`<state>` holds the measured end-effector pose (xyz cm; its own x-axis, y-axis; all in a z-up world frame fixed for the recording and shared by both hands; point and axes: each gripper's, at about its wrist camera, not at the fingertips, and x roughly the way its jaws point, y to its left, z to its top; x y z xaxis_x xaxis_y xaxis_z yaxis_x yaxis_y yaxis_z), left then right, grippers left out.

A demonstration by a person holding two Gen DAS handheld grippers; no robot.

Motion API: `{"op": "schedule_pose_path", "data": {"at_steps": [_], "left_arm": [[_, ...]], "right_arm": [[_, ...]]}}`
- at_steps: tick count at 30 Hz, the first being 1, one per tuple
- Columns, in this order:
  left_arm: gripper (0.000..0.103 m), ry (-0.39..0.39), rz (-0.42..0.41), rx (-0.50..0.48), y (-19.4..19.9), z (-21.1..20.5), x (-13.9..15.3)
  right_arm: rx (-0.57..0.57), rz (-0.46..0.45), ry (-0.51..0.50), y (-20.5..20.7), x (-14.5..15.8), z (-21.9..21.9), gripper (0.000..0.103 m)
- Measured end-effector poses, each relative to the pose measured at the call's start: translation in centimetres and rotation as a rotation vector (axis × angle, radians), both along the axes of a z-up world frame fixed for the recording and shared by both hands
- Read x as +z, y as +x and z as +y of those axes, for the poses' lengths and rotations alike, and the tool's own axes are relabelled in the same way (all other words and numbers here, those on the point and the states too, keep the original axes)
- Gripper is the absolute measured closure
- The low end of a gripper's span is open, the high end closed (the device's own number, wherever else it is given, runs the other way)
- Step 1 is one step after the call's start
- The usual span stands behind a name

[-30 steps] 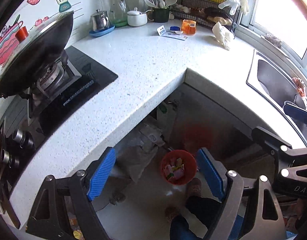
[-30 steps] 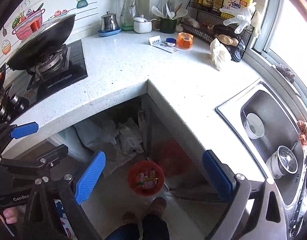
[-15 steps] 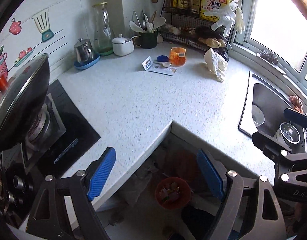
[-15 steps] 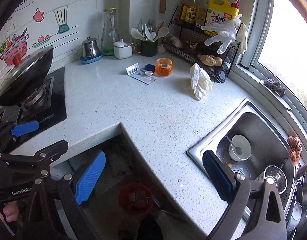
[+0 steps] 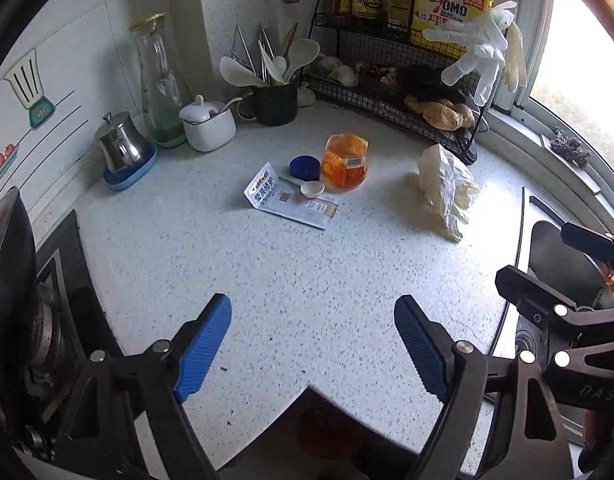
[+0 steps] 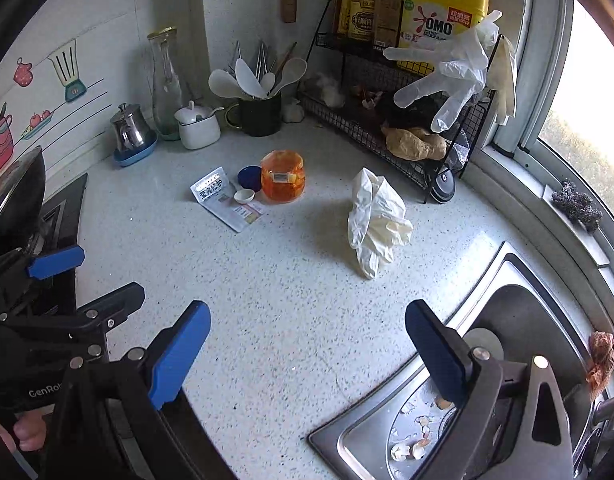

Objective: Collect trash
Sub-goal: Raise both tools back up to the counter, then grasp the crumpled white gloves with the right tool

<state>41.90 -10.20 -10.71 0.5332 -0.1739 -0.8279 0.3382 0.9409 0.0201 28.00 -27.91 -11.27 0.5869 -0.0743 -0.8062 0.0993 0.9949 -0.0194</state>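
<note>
Trash is seen mid-frame: a crumpled white glove (image 6: pixel 373 220), an orange plastic cup (image 6: pixel 283 176), a blue cap (image 6: pixel 250 178) and a printed sachet (image 6: pixel 227 200). Bare speckled counter (image 5: pixel 307 280) is left below them, bounded by sink (image 6: pixel 527 300) and stove (image 5: pixel 63 280). "OMO" is read upper right. Left gripper (image 5: pixel 313 348) and right gripper (image 6: pixel 307 356) are held wide, empty.

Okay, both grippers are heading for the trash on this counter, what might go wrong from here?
The orange jar stands lidless, touching the packet; pulling the packet could tip it. The small white spoon lies on the packet and may slide off. The crumpled white bag is loose, so a gripper might catch only a fold.
</note>
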Motion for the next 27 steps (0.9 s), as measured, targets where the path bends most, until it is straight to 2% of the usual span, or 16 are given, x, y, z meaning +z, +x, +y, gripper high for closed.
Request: {"op": "schedule_pose_path", "data": {"at_steps": [12,21,27], "left_arm": [[0.021,0.041,0.078,-0.021,7.9,-5.8,-2.8],[0.021,0.063,0.110,-0.044,13.1,-8.4,-6.7],[0.021,0.079,0.137,-0.018,15.7,-8.7,-9.1]], "right_arm": [[-0.013,0.037,0.015,7.1,-1.8,-5.7,0.005],[-0.057,0.138,0.011,11.7,-5.9,-7.9,0.005],[-0.050,0.201,0.026,14.8,-8.7,-8.2,0.005]]}}
